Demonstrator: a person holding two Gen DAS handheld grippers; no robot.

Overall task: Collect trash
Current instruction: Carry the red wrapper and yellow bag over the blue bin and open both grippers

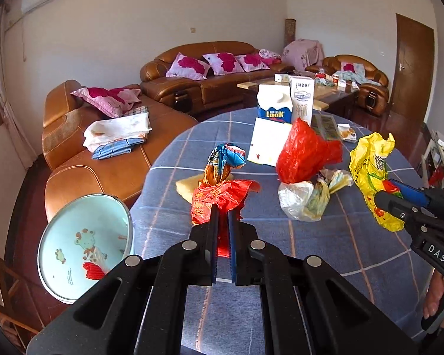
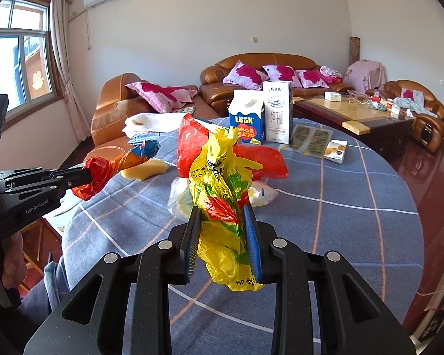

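My left gripper (image 1: 223, 211) is shut on a crumpled red, orange and blue wrapper (image 1: 219, 183) and holds it above the table; it also shows in the right wrist view (image 2: 115, 167). My right gripper (image 2: 222, 211) is shut on a crumpled yellow plastic bag (image 2: 219, 195), seen in the left wrist view (image 1: 370, 174) at the right. A red plastic bag (image 1: 305, 153) and a whitish bag (image 1: 303, 198) lie on the blue checked tablecloth (image 1: 325, 242) between the grippers. A yellow sponge-like piece (image 1: 186, 186) lies behind the wrapper.
Two milk cartons (image 1: 273, 109) stand at the table's far side, with flat packets (image 2: 310, 139) and a small box (image 2: 336, 151) beside them. A pale blue bin (image 1: 83, 245) with a frog print stands left of the table. Brown sofas (image 1: 198, 80) and a coffee table (image 2: 355, 115) lie beyond.
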